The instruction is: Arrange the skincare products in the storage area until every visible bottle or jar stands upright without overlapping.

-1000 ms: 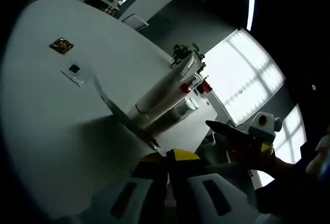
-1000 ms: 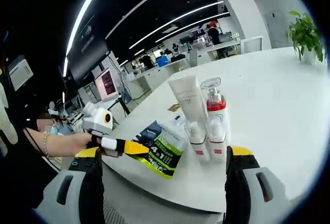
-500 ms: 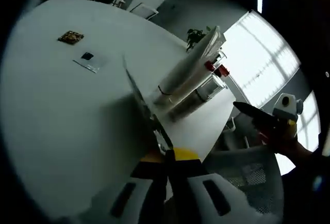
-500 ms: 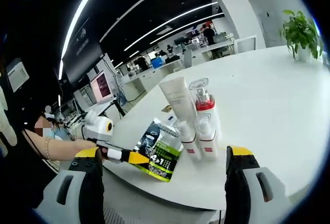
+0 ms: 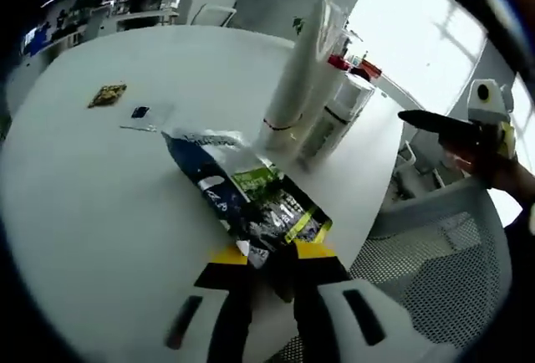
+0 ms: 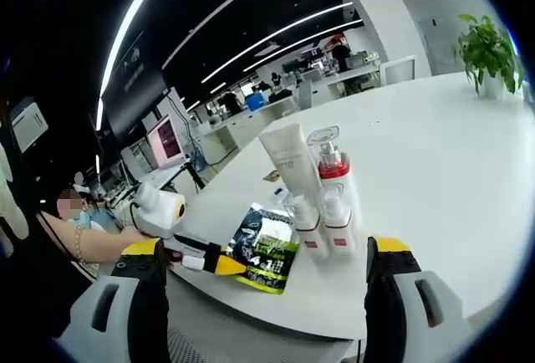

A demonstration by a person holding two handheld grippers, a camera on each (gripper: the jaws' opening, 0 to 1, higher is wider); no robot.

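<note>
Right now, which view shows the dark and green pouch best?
The left gripper view: the pouch lies large on the white table, its print facing up, one end pinched in the left claw. In the right gripper view the pouch is small, beside the bottles.

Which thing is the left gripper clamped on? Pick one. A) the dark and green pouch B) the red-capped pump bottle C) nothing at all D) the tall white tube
A: in the left gripper view the left gripper has its jaws shut on the near edge of the dark and green pouch, which lies on the white table.
</note>
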